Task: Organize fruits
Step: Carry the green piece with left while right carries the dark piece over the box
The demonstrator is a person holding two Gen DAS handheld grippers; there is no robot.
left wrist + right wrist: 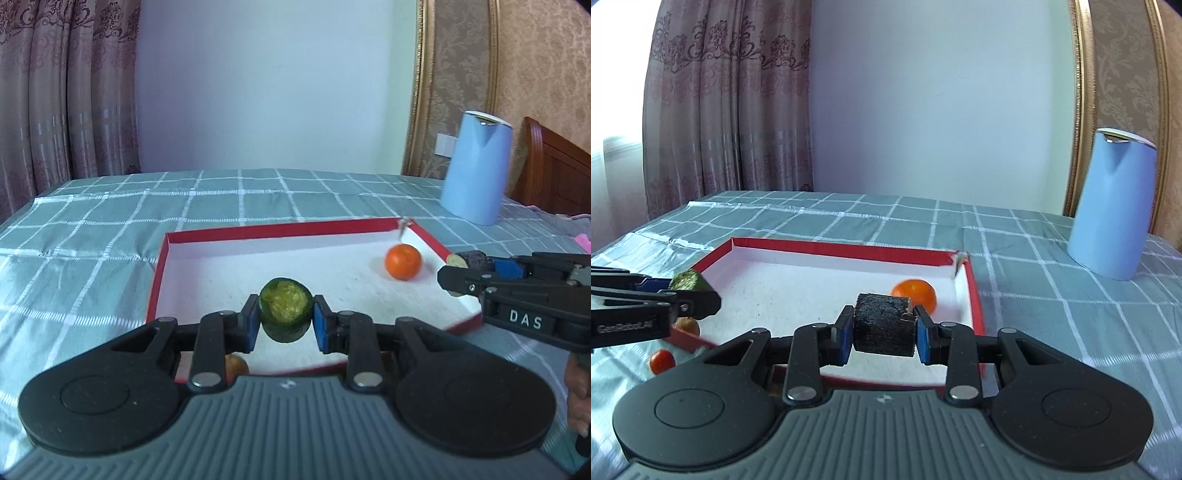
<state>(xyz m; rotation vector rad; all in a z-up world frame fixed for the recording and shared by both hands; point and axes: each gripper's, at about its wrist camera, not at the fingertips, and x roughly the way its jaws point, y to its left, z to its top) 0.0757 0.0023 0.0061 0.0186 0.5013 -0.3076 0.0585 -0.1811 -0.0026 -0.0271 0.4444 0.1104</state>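
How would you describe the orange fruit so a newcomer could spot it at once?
Find the red-walled tray on the checked tablecloth. On its white floor, near the torn far right corner, sits the orange fruit. It is the only fruit lying loose in the tray, round and bright orange.

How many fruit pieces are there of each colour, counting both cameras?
Green: 1, the cut piece in the left gripper
Dark: 1, the chunk in the right gripper
Orange: 1, the orange in the red box
Red: 1, the small tomato
Brownish: 1, the fruit
Total: 5
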